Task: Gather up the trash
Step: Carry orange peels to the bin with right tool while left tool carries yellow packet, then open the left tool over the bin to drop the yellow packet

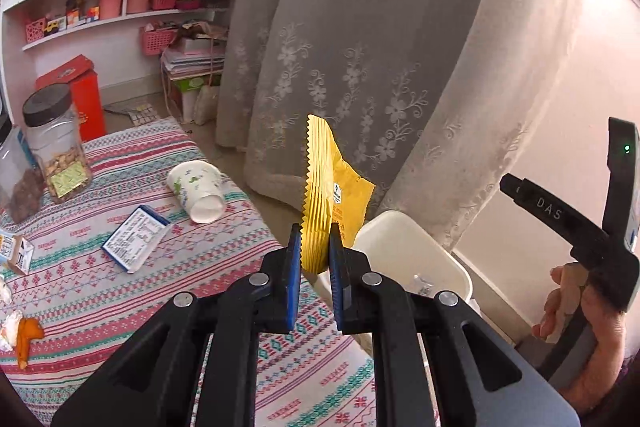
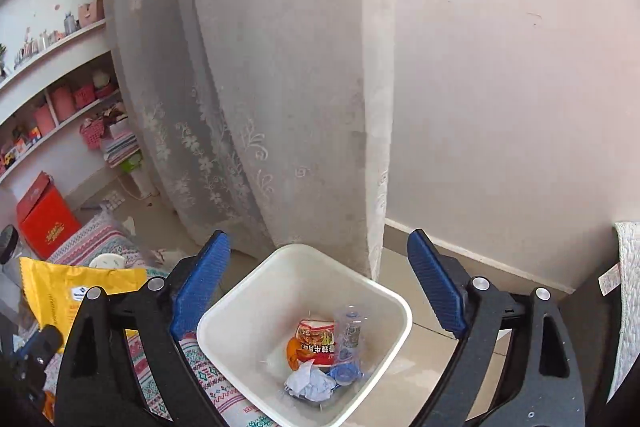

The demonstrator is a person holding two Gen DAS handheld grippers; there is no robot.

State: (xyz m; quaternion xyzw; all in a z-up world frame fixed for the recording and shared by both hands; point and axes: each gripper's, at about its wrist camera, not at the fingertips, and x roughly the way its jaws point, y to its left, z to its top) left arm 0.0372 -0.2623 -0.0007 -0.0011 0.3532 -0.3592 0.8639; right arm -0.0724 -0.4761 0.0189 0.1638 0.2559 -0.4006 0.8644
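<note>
My left gripper (image 1: 315, 247) is shut on a yellow snack bag (image 1: 326, 187), held upright above the bed's edge, just left of the white trash bin (image 1: 404, 239). The bag also shows in the right wrist view (image 2: 76, 287). My right gripper (image 2: 320, 287) is open and empty, hovering over the bin (image 2: 248, 291), which holds a red wrapper (image 2: 316, 341), a clear plastic bottle (image 2: 348, 331) and crumpled paper (image 2: 310, 383). On the patterned bedspread (image 1: 100, 287) lie a tipped paper cup (image 1: 196, 191), a small blue-edged box (image 1: 136, 243) and an orange scrap (image 1: 26, 337).
A clear jar with a dark lid (image 1: 56, 147) and a small carton (image 1: 16, 253) stand on the bed at left. A red box (image 1: 80, 95) and shelves (image 1: 120, 15) are behind. A lace curtain (image 1: 360, 47) hangs beside the bin, by the pink wall (image 2: 520, 107).
</note>
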